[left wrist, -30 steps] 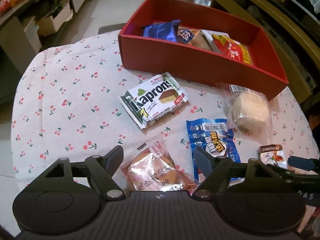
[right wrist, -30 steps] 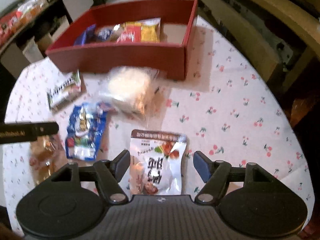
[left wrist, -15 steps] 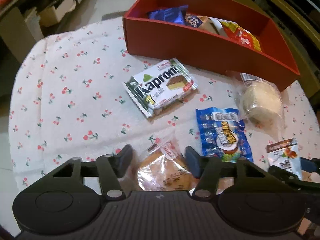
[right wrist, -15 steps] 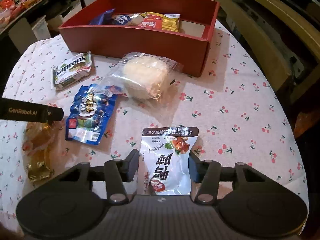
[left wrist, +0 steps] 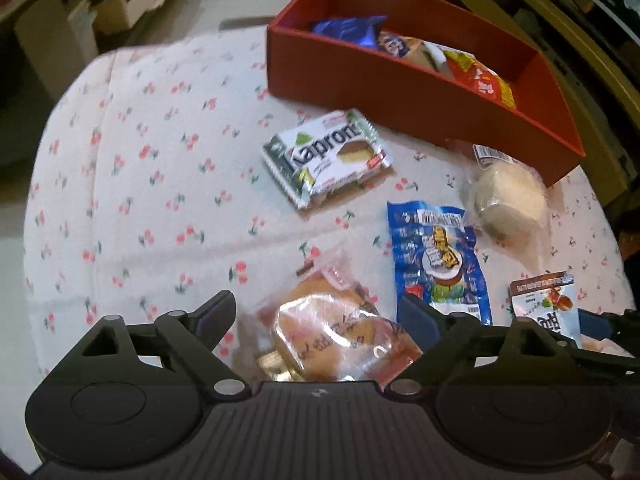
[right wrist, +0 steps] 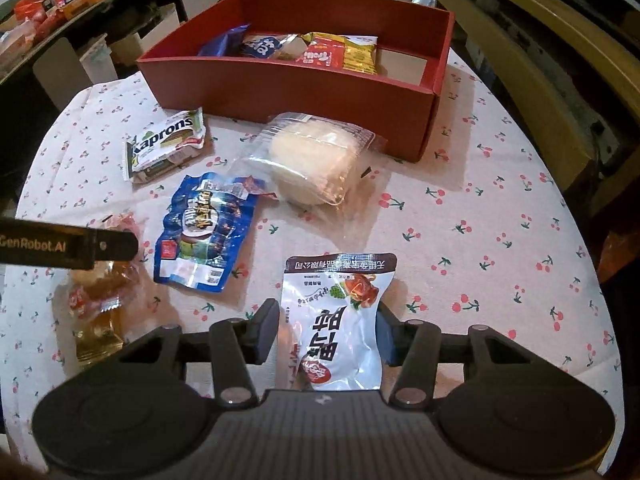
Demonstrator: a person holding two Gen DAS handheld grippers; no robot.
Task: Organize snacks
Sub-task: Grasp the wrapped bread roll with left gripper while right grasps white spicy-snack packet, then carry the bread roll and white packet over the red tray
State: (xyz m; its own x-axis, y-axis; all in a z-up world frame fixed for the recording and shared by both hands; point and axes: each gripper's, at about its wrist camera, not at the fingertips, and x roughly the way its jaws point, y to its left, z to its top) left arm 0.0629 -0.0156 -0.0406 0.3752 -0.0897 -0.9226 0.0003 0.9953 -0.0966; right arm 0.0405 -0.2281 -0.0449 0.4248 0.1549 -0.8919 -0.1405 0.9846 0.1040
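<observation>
**On the cherry-print worktop, both tools straddle packets**

On the worktop (right wrist: 500,184), the left tool (left wrist: 320,316) gapes around a bun packet (left wrist: 332,336). The right tool (right wrist: 326,330) clamps a white pouch (right wrist: 340,320). Beyond stands the red box (right wrist: 300,92).

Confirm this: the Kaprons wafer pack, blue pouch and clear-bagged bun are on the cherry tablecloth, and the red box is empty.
Not quite. The red box is not empty: the right wrist view shows several packets along its back wall, blue, red and yellow ones. The rest holds: the Kaprons wafer pack, blue pouch and clear-bagged bun lie on the cherry tablecloth.
</observation>
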